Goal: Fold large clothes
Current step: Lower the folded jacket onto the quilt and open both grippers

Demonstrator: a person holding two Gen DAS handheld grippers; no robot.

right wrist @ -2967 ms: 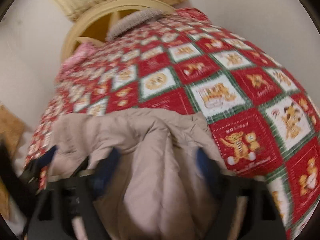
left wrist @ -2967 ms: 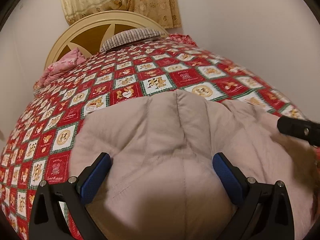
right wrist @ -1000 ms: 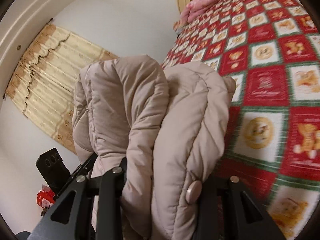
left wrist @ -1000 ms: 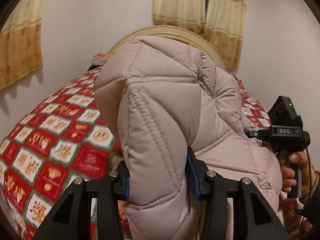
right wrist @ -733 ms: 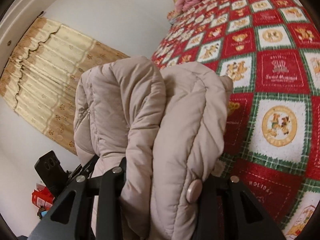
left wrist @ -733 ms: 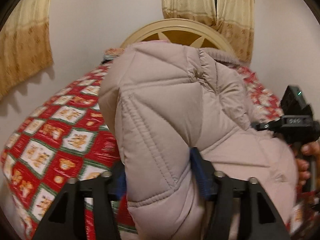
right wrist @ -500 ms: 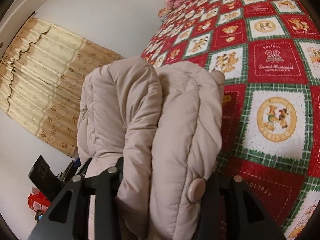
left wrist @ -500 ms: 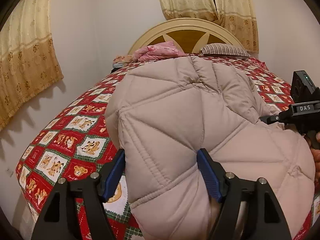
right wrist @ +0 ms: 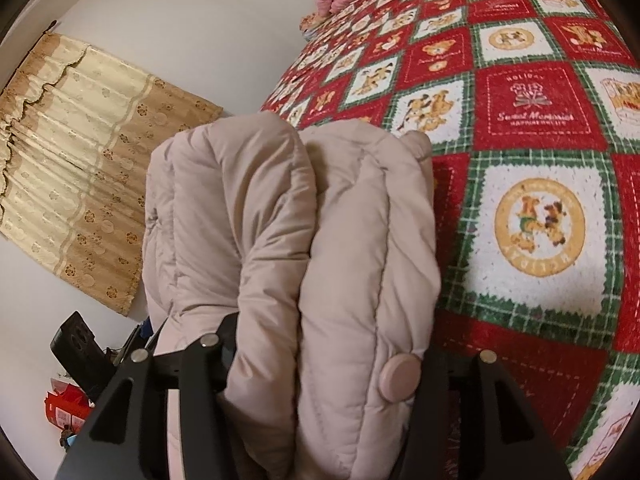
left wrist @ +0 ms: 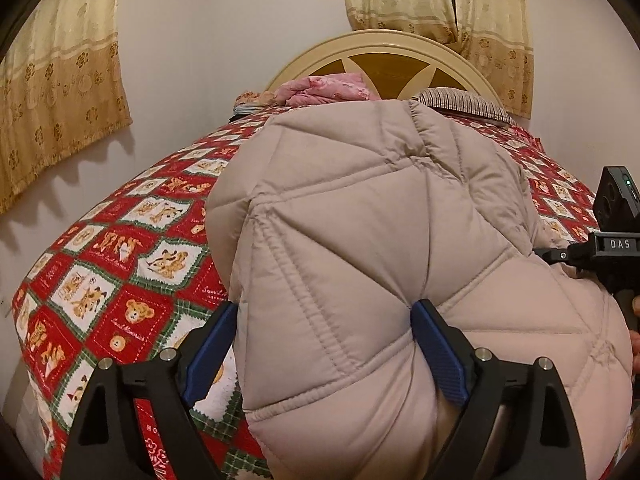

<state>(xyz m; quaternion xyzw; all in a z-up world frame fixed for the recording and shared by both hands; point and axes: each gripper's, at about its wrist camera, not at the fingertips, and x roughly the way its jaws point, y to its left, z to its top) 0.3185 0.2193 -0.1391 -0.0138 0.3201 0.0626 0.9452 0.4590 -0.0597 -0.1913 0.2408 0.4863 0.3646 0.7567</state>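
A beige quilted puffer jacket (left wrist: 380, 216) is folded in a thick bundle over the near end of the bed. My left gripper (left wrist: 324, 344) has its blue pads spread around a thick fold of the jacket's left edge. My right gripper (right wrist: 324, 344) is shut on a doubled fold of the same jacket (right wrist: 304, 216), beside a round snap button (right wrist: 398, 376). The right gripper's body also shows in the left wrist view (left wrist: 612, 240), at the jacket's right side.
The bed has a red, green and white teddy-bear quilt (left wrist: 120, 256) (right wrist: 532, 120). A cream headboard (left wrist: 384, 56), a pink bundle (left wrist: 324, 88) and a striped pillow (left wrist: 464, 102) are at the far end. Curtains (left wrist: 60, 80) hang on the left wall.
The jacket was lifted from the bed, held up, then came down toward the quilt. My left gripper's pads have widened from a tight pinch. The right gripper stays clamped.
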